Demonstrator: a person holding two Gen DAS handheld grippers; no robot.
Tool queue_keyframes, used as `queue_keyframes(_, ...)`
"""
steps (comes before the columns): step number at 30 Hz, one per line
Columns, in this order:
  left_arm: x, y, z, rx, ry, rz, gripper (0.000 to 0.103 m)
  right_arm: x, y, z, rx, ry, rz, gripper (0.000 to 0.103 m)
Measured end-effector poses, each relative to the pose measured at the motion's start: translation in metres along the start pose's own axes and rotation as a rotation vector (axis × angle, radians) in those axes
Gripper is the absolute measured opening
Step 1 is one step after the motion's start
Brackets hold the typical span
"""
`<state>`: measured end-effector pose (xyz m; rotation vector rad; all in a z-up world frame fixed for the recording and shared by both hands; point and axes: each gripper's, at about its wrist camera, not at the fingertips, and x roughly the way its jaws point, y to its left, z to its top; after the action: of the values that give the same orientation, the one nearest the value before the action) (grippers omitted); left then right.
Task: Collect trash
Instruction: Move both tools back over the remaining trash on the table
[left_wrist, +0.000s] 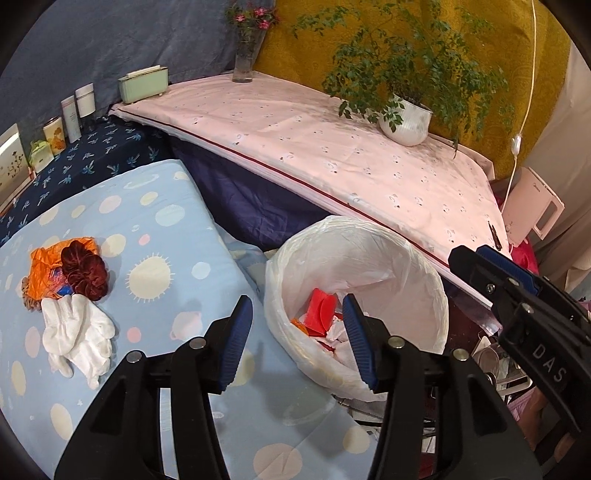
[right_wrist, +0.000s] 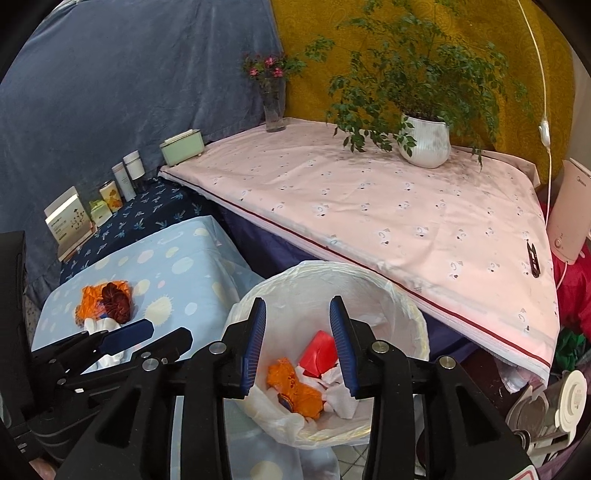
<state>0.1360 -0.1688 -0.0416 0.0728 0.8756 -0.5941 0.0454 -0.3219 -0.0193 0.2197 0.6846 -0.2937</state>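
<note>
Our left tool (left_wrist: 297, 339) hangs with its blue pads parted and nothing between them; its right pad sits over the near rim of the white-lined trash bin (left_wrist: 424, 266), its left pad over the blue dotted cloth (left_wrist: 159, 206) of the bench. Our right tool (right_wrist: 298, 345) is poised directly above the bin's mouth, its pads likewise apart and empty, released over the bin.

Below the right tool, inside the bin, lie a crumpled orange wrapper (right_wrist: 295, 391), a red plastic piece (right_wrist: 319, 352) and wads of white tissue (right_wrist: 340, 398). From the left tool the same red piece shows just ahead of its right pad.

Ahead and to the left of the left tool, on the dotted cloth, is a small heap: an orange wrapper (left_wrist: 44, 273), a dark red scrunchie (left_wrist: 85, 273) lying on it, and a white glove (left_wrist: 79, 332) touching both on the near side. This heap lies well apart from the bin.

Beyond the bin, farther from both tools, a pink cloth (left_wrist: 332, 147) covers a higher surface carrying a potted plant (left_wrist: 406, 122) and a glass vase with flowers (left_wrist: 245, 55). Far left of the tools, a row of small boxes and bottles (left_wrist: 70, 118) lines the blue backdrop.
</note>
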Motion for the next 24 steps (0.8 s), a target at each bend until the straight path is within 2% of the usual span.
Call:
queue_keyframes(9,-0.015,0.038,-0.001,-0.071,-0.024,0.02,0.048,0.003,0.048,-0.001,-0.087,0.01,0.037,0.039)
queue_keyframes(14,-0.024,0.074,-0.007,-0.146,-0.027,0.039,0.048,0.005,0.078,-0.003,-0.137,0.018,0.063,0.039)
queue_keyframes(17,-0.03,0.098,-0.013,-0.19,-0.032,0.057,0.049,0.009,0.097,-0.006,-0.166,0.026,0.078,0.044)
queue_keyframes(21,-0.038,0.136,-0.025,-0.253,-0.038,0.094,0.059,0.018,0.123,-0.008,-0.2,0.043,0.107,0.05)
queue_keyframes(24,-0.043,0.169,-0.037,-0.324,-0.042,0.14,0.064,0.031,0.149,-0.01,-0.228,0.071,0.151,0.051)
